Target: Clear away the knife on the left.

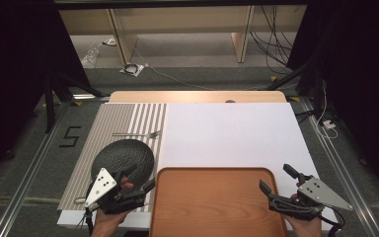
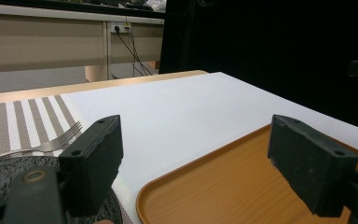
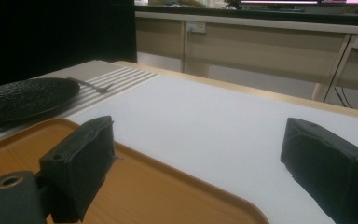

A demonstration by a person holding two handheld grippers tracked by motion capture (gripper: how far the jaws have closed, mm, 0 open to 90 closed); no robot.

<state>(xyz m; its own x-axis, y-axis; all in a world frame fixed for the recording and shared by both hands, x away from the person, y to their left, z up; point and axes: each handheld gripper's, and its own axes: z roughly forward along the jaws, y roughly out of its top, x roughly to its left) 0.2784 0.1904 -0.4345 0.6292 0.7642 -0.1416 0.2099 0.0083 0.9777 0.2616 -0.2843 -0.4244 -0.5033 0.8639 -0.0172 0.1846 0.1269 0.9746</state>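
A black textured plate [image 1: 123, 157] lies on a striped placemat [image 1: 108, 123] at the table's left, with a silver fork [image 1: 137, 134] just beyond it. An empty orange-brown tray [image 1: 217, 202] sits at the front centre. My left gripper [image 1: 140, 177] hovers open over the plate's near right edge beside the tray's left rim, holding nothing. My right gripper [image 1: 275, 176] stands open at the tray's right rim, also holding nothing. In the left gripper view the wide-apart gripper [image 2: 196, 158] frames the tray [image 2: 242, 186], fork [image 2: 56, 142] and plate [image 2: 0, 177].
A white mat [image 1: 227, 131] covers the table's middle and right, on a wooden tabletop [image 1: 197, 96]. In the right gripper view the open gripper [image 3: 200, 158] looks over the tray [image 3: 121, 186] toward the plate [image 3: 23, 98] and fork [image 3: 95, 85]. Cables and furniture legs stand beyond the table.
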